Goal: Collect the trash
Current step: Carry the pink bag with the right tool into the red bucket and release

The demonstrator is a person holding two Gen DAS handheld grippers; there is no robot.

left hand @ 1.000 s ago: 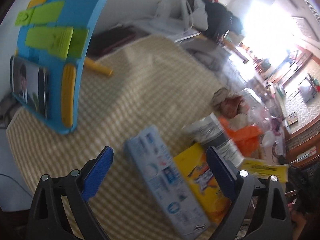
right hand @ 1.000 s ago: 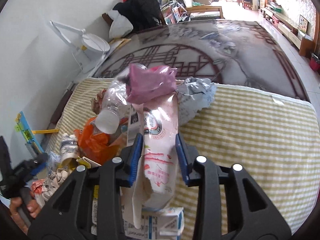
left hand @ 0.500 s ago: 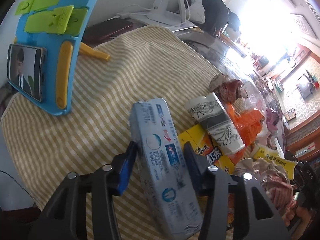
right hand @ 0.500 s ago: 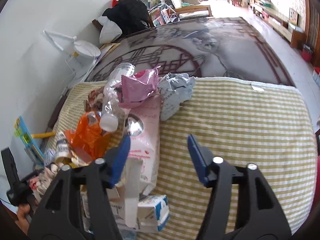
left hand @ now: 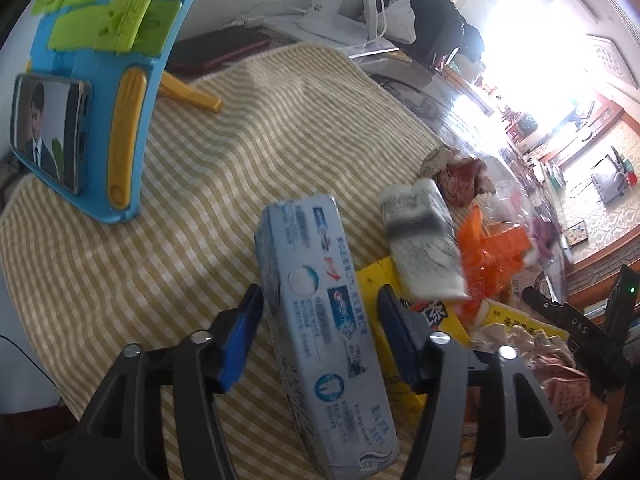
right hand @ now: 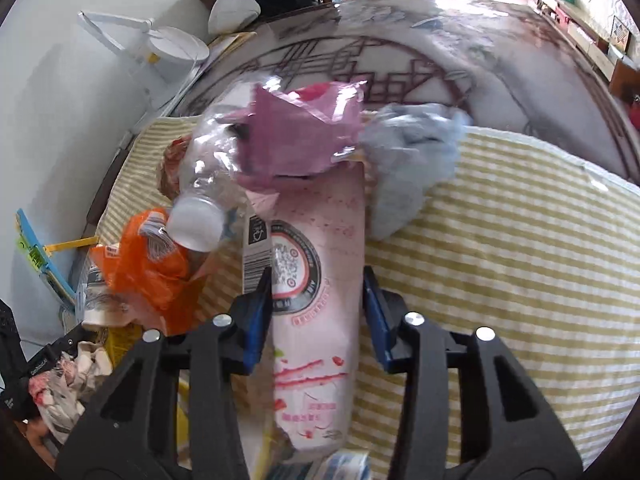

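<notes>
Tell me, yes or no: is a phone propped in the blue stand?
Yes. In the left wrist view a phone with its screen lit sits in the lower part of the blue stand.

1. Daylight floods both views; the window (left hand: 532, 40) in the left wrist view is blown out to white glare.
2. Fisheye bending curves the edges, with dark corners.
3. The paper cup (left hand: 424, 240) is smeared by motion blur (its print unreadable).
4. Shadows on the striped cloth (right hand: 520, 240) are soft.
</notes>
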